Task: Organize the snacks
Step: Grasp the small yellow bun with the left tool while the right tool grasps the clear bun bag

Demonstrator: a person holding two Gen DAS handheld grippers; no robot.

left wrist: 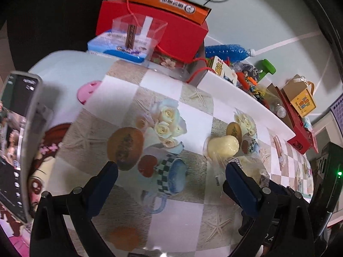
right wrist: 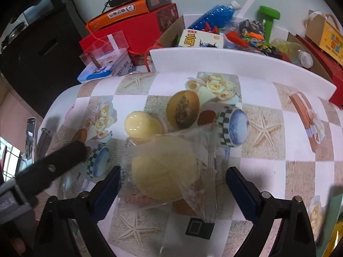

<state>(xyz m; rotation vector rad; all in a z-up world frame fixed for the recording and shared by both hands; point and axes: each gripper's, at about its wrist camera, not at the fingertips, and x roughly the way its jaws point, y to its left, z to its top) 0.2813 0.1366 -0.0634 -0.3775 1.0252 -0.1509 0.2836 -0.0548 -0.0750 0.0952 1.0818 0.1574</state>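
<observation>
Table [right wrist: 289,171] under a printed cloth: checker of white and sandy squares, starfish, roses, cut melon, checked mugs. White raised ledge [right wrist: 235,59] along the cloth's far edge.

Beyond the ledge, clutter against a pale wall: red box [right wrist: 137,30] with an orange box [right wrist: 120,14] on top, clear plastic case [right wrist: 103,49] on a blue-white carton just beside the red box, blue bottle [right wrist: 214,15], green dumbbell [right wrist: 269,14], yellow-brown carton [right wrist: 328,34] far along the ledge. Black cabinet past the red box, wall socket above it.

Snacks: yellow bun-like packet [right wrist: 142,126] on the cloth, on the near side of the ledge, touching a larger clear-wrapped yellow packet [right wrist: 165,171].

Right gripper [right wrist: 172,182]: jaws wide, straddling the wrapped packet; pads not visibly pressing it.

Left gripper [left wrist: 171,173]: jaws released, nothing between; its right finger just beside the wrapped packet [left wrist: 250,169]. Phone on a stand beside it, on the side away from the ledge.
</observation>
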